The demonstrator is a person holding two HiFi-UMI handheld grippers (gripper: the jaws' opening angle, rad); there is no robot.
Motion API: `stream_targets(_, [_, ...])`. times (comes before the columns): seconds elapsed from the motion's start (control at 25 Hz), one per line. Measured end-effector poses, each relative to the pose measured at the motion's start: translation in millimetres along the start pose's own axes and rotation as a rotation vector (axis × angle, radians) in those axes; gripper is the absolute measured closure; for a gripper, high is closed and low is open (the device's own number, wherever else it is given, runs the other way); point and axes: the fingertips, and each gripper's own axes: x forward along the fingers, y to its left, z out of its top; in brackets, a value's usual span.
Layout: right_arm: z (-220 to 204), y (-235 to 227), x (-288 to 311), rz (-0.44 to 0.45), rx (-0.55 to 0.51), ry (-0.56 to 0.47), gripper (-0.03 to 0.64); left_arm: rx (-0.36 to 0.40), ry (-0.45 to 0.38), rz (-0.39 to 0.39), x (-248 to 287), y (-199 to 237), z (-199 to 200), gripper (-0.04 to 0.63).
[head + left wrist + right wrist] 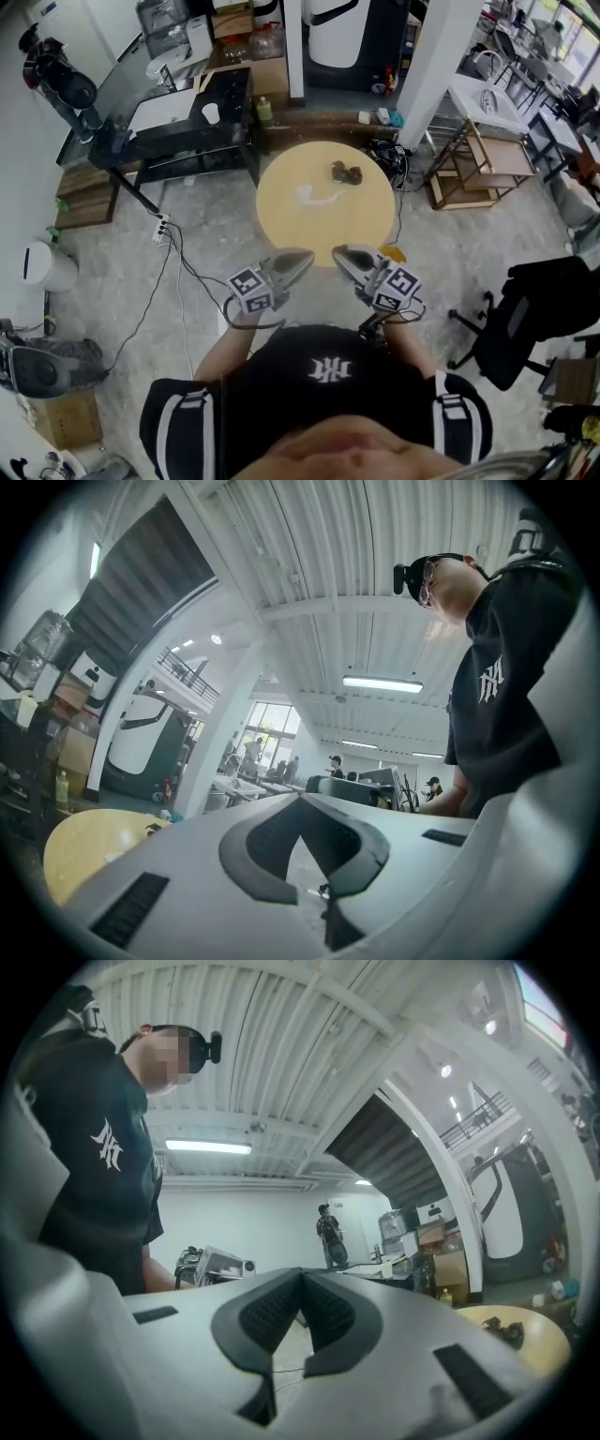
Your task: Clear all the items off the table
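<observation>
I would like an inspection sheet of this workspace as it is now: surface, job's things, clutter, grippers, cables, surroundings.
Surface: round yellow table, mostly bare.
Job's things: a small dark object and a white item lie near the middle, apart from each other; both are too small to identify.
Clutter: nothing seen on the table besides these.
Grippers: left gripper and right gripper are both shut and empty, side by side by the table's near edge.
Cables: black cables run over the floor from a white power strip, left of the table.
Surroundings: black desk, wooden rack, black office chair, white pillar.
</observation>
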Motion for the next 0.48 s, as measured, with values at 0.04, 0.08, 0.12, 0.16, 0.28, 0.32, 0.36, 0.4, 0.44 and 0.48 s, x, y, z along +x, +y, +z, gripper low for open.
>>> stream_targets(0.04, [0, 1, 0, 0.001, 0.001, -0.003, 0.615, -0.001, 0.003, 0.001, -1, 0, -2, 0.581])
stream_targets(0.08, [0, 2, 0, 0.003, -0.003, 0.001, 0.615, -0.004, 0.006, 0.002, -1, 0, -3, 0.581])
stream_targets(0.12, [0, 2, 1, 0.005, -0.007, 0.008, 0.615, -0.008, 0.008, 0.003, -1, 0, -4, 0.581])
stream_targets(0.16, [1, 2, 2, 0.007, -0.011, 0.014, 0.615, -0.010, 0.010, 0.003, -1, 0, -4, 0.581])
stream_targets(0.28, [2, 1, 2, 0.018, -0.028, 0.017, 0.615, -0.007, 0.020, -0.001, 2, -1, -8, 0.581])
stream_targets(0.32, [3, 0, 2, 0.021, -0.031, 0.014, 0.614, -0.003, 0.022, -0.003, 3, -1, -9, 0.581])
stream_targets(0.36, [4, -1, 2, 0.023, -0.031, 0.010, 0.615, 0.000, 0.024, -0.005, 4, -1, -9, 0.581])
stream_targets(0.4, [5, -1, 2, 0.025, -0.030, 0.007, 0.614, 0.001, 0.026, -0.005, 6, -1, -9, 0.581])
stream_targets(0.44, [6, -2, 1, 0.027, -0.029, 0.006, 0.615, 0.000, 0.029, -0.003, 8, -2, -8, 0.581])
stream_targets(0.48, [6, -3, 0, 0.029, -0.029, 0.007, 0.615, -0.003, 0.031, -0.001, 10, -2, -7, 0.581])
